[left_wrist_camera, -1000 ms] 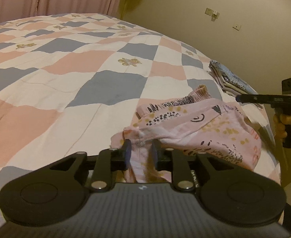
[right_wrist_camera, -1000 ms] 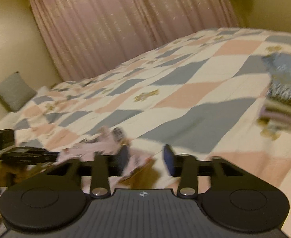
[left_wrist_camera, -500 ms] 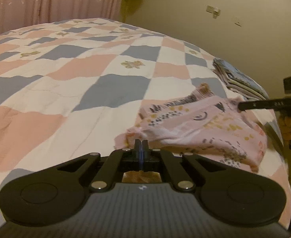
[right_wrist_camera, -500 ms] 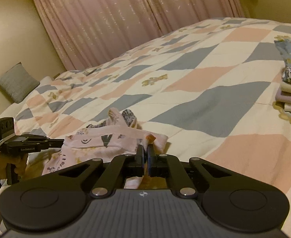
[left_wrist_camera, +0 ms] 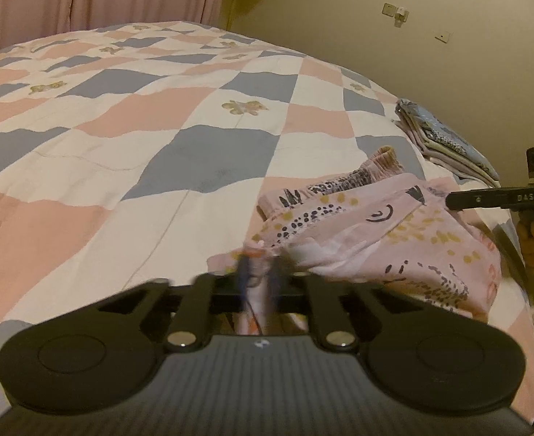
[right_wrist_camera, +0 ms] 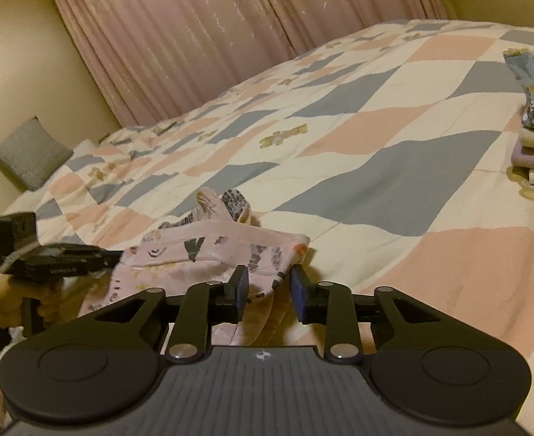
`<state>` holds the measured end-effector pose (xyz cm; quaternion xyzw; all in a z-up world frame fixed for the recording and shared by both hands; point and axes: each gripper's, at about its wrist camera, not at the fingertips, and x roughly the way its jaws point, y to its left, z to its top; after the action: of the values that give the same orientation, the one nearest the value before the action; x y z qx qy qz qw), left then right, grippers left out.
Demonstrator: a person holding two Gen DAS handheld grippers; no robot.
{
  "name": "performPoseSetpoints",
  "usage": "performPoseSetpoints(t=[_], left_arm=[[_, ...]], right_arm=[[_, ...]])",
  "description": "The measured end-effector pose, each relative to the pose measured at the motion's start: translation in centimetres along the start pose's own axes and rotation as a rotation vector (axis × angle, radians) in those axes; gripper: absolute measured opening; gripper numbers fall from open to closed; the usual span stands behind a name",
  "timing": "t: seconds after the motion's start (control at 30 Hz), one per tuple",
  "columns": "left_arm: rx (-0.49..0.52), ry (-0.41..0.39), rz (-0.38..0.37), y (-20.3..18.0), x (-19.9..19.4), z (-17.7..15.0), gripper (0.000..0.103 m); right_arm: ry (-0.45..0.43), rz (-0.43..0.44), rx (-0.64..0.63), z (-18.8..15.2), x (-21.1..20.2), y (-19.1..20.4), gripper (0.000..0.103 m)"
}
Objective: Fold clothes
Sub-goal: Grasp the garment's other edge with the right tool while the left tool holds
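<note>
A: Fig. a, left wrist view. Where does the garment [left_wrist_camera: 376, 232] lie?

B: At the near edge of the bed [left_wrist_camera: 201, 116], bunched, its elastic band on the far side. A pile [left_wrist_camera: 445, 141] of folded clothes sits well apart by the wall side.

A: And the left gripper [left_wrist_camera: 261, 272]?

B: Its fingers are blurred. A narrow gap shows between them with cloth in it; whether they pinch that cloth I cannot tell.

A: Fig. b, right wrist view. The right gripper [right_wrist_camera: 268, 292]?

B: Jaws stand wide, holding nothing, with a corner of the garment [right_wrist_camera: 223, 250] hanging just ahead of and between them.

A: What stage does this fit?

B: Two readings: the grippers are taking the two near corners before a fold, or letting them go after one. The pictures do not settle it.

A: What makes a good fold here, in either case?

B: Judged from the soft, slack cloth: grip only one layer at each corner, keep both grippers level so the edge stays taut, and lay edge on edge so no crease is trapped. The bed's edge is close, so cloth may slide off
</note>
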<state>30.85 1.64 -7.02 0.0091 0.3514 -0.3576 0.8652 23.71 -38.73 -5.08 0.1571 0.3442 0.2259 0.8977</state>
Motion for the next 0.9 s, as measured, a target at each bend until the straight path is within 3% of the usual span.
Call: performPoseSetpoints(t=[0.03,0.23,0.5,0.63,0.7,0.77,0.8,0.87,0.9], left_arm=[[0.002,-0.008,-0.001,-0.1,-0.3,0.0,0.0],[-0.013,-0.066,0.013,-0.1,-3.2,0.0,0.0],[-0.066,0.022,0.033,1.3,-0.4,-0.1,0.0],[-0.071,0.03,0.045,1.3,-0.1,-0.1,0.002],[-0.082,0.033,0.056,1.4,-0.1,-0.1,0.014],[-0.092,0.036,0.066,1.6,0.0,-0.2,0.046],[-0.097,0.037,0.072,1.6,0.0,-0.2,0.051],[-0.106,0.051,0.076,1.7,0.3,-0.2,0.052],[-0.105,0.058,0.073,1.7,0.5,-0.1,0.051]], right_arm=[[0.001,-0.003,-0.007,0.1,0.0,0.1,0.005],[-0.046,0.03,-0.018,1.0,-1.4,1.0,0.003],[0.013,-0.02,-0.007,1.0,1.8,-0.5,0.003],[-0.029,-0.006,0.013,0.5,0.4,-0.9,0.019],[-0.039,0.011,0.036,0.4,0.0,-1.4,0.028],[-0.032,0.02,0.064,0.4,0.3,-1.8,0.035],[-0.024,0.025,0.08,0.4,0.6,-2.0,0.037],[-0.009,0.038,0.106,0.3,1.5,-2.1,0.047],[-0.004,0.041,0.114,0.3,1.8,-2.1,0.047]])
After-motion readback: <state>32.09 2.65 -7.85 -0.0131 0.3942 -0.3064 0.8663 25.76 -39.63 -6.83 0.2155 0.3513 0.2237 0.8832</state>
